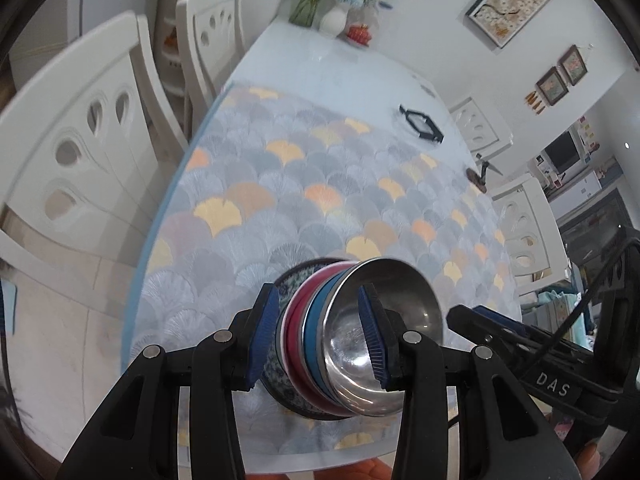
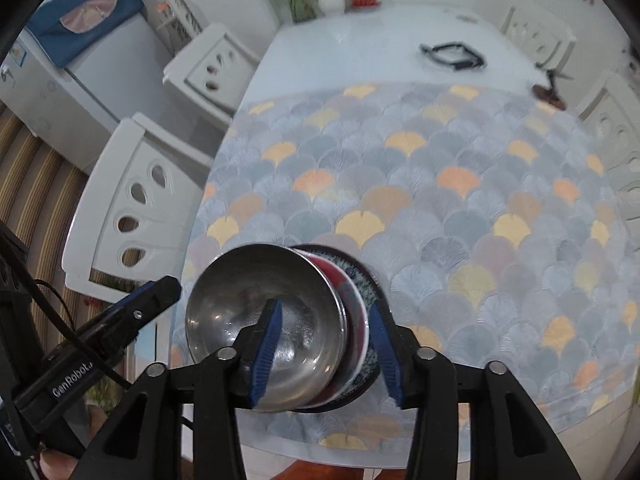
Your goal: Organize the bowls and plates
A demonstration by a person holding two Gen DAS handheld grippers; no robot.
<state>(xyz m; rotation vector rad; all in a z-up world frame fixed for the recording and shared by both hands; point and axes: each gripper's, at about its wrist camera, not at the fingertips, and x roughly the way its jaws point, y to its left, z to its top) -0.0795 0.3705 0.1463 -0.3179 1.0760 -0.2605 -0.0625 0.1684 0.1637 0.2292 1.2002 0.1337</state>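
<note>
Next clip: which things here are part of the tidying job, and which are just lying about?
Job: steel bowl, blue dish, red dish, patterned plate, all in one stack.
Lying about: black frame, vase of flowers, small red ornament, white chairs.

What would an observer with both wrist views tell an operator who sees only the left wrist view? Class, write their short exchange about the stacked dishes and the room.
Operator: Where do the right gripper's fingers sit? The bowl hides them from me.
Observer: The right gripper straddles the stack, with one finger inside the steel bowl and the other outside the patterned plate.
Operator: What stands beyond the white chairs?
Observer: A white appliance with a blue cover on top.
</note>
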